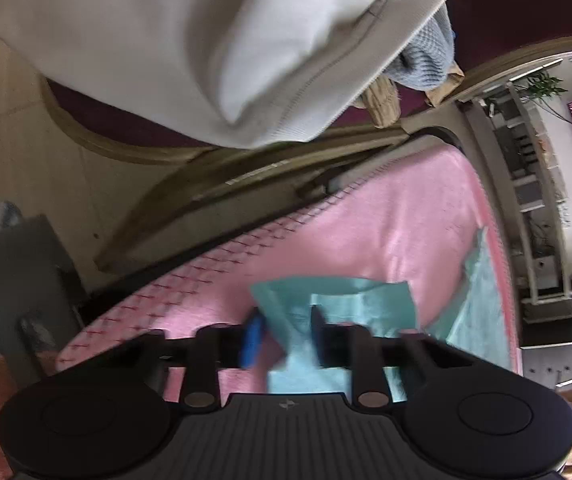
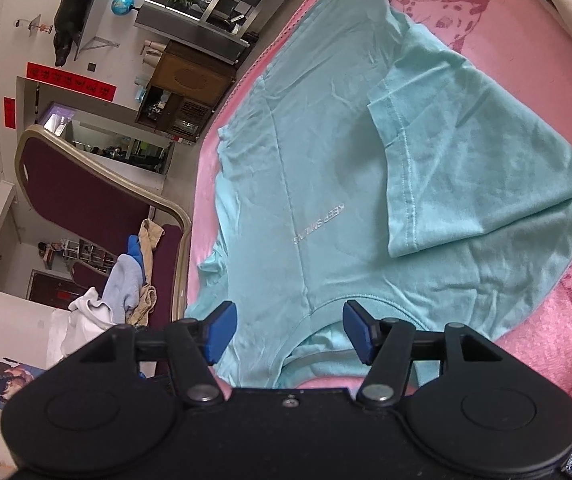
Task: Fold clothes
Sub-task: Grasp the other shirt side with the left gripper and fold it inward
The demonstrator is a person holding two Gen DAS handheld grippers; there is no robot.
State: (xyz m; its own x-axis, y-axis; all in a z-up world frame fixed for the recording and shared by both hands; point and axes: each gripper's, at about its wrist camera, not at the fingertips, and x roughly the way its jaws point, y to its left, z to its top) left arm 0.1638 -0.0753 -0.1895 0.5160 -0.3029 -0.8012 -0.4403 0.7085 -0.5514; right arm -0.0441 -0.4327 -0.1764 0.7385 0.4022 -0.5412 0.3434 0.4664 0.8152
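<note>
A light teal T-shirt (image 2: 326, 184) lies spread on a pink blanket (image 2: 546, 312), one sleeve (image 2: 446, 152) folded over its front. My right gripper (image 2: 290, 332) is open just above the shirt's collar, holding nothing. In the left wrist view my left gripper (image 1: 286, 336) has its jaws part closed on a fold of the teal shirt (image 1: 326, 304), which runs between the blue pads (image 1: 251, 340) above the pink blanket (image 1: 386, 232). This view is blurred.
A maroon chair with a gold frame (image 2: 85, 192) stands beside the bed, piled with white, blue and beige clothes (image 2: 121, 292). A white garment (image 1: 205, 40) fills the top of the left wrist view. Shelves and cabinets (image 2: 189, 80) line the far wall.
</note>
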